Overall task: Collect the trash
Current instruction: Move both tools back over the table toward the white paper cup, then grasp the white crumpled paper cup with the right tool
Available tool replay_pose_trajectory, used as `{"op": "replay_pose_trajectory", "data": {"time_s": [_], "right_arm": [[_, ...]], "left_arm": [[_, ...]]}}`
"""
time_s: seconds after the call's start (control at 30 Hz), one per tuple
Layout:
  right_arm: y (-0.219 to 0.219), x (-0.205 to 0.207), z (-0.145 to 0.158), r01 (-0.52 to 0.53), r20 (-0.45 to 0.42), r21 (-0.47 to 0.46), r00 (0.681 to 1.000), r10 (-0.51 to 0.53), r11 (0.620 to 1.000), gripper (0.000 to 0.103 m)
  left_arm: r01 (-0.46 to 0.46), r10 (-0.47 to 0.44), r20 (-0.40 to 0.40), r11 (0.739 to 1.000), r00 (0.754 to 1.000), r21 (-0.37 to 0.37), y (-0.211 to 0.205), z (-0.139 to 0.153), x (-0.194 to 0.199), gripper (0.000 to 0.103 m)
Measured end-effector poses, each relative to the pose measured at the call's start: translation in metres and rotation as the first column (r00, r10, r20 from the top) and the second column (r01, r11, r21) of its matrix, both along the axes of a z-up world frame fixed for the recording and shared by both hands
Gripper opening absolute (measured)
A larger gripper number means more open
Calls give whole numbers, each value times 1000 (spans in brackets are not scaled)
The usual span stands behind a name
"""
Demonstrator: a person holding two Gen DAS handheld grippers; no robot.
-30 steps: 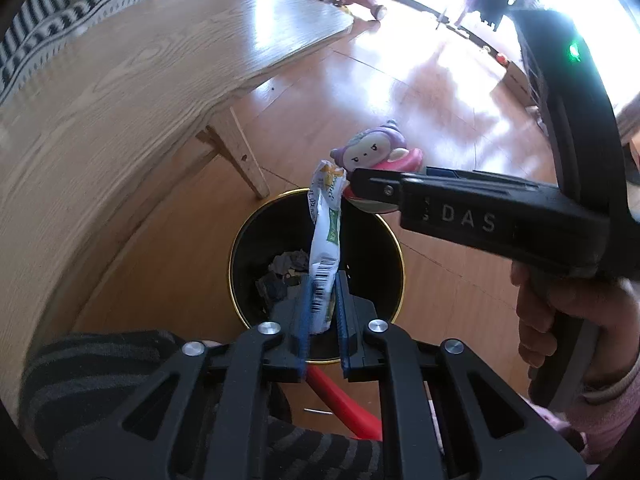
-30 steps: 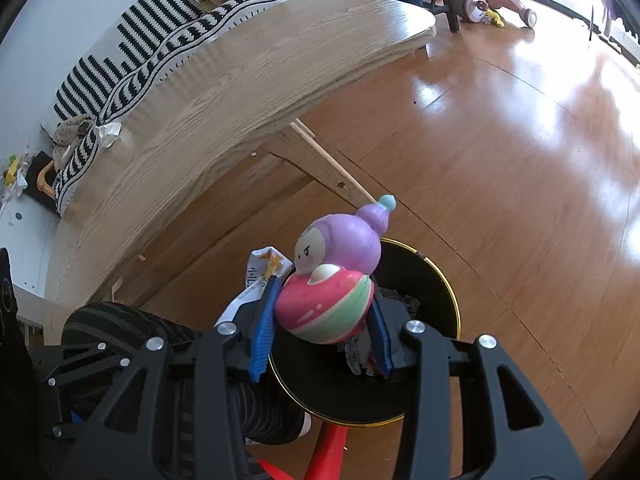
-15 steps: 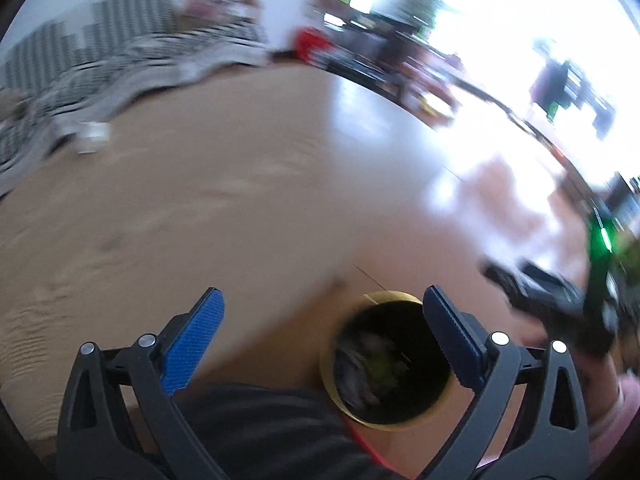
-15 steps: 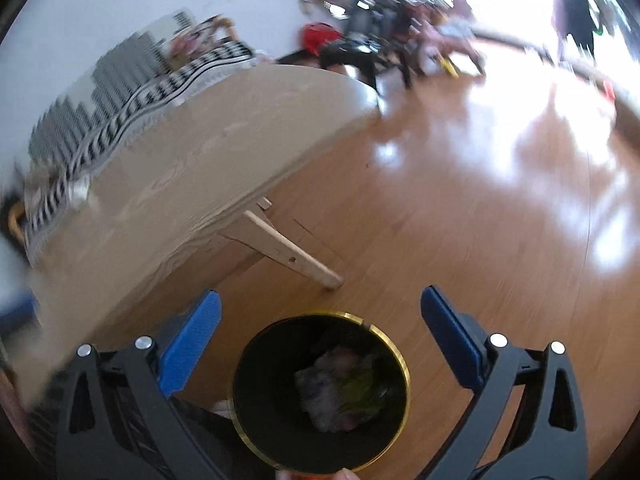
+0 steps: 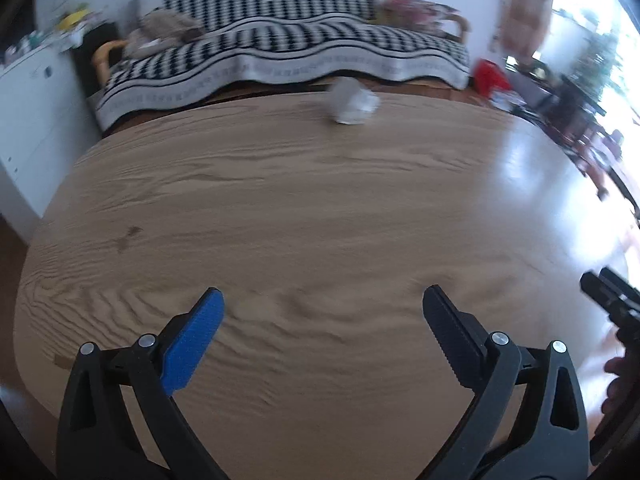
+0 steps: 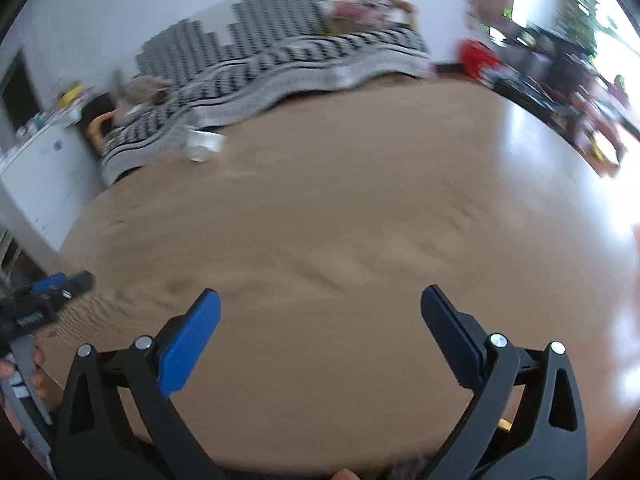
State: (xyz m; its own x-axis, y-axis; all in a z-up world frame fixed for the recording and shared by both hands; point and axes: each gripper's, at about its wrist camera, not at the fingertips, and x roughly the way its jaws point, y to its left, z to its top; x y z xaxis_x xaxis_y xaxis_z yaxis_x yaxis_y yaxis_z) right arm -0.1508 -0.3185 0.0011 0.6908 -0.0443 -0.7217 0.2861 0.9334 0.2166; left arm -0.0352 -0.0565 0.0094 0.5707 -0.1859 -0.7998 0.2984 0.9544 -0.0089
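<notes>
both views swung from the bin to the wooden table (image 5: 320, 208); left gripper (image 5: 320, 300) and right gripper (image 6: 320, 300) gape empty, crumpled paper (image 5: 354, 102) far ahead by the striped sofa (image 5: 280, 56).

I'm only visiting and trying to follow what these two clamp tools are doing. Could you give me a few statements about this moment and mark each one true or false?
1. The left gripper is open with nothing between its fingers. True.
2. The right gripper is clamped on a pink toy. False: it is open and empty.
3. A crumpled white wad lies at the far side of the wooden table, near the striped sofa cover. True.
4. The table is crowded with wrappers. False: the white wad is the only item seen on it.
5. A black bin stands between the left gripper's fingers. False: only tabletop shows there.
</notes>
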Motion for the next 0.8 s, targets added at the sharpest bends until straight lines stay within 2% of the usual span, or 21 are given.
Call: {"op": "replay_pose_trajectory", "data": {"time_s": [0.2,0.47,0.67,0.8], "right_arm": [[53,103,20,-131,27,-60,991,133,990,97],[80,211,22,-223,3,-130,974,225,966,97],[87,287,13,-267,-20,-142,963,267,953,97],[96,327,6,-304,-38,-163,953,302,939,97]], "left_arm": [[-56,56,-19,998,998,20,21,-13,58,97],[-67,68,-18,995,998,77,21,-43,120,97],[-31,34,-26,993,999,116,16,-66,134,97],[-40,41,-21,997,999,71,22,-70,144,97]]}}
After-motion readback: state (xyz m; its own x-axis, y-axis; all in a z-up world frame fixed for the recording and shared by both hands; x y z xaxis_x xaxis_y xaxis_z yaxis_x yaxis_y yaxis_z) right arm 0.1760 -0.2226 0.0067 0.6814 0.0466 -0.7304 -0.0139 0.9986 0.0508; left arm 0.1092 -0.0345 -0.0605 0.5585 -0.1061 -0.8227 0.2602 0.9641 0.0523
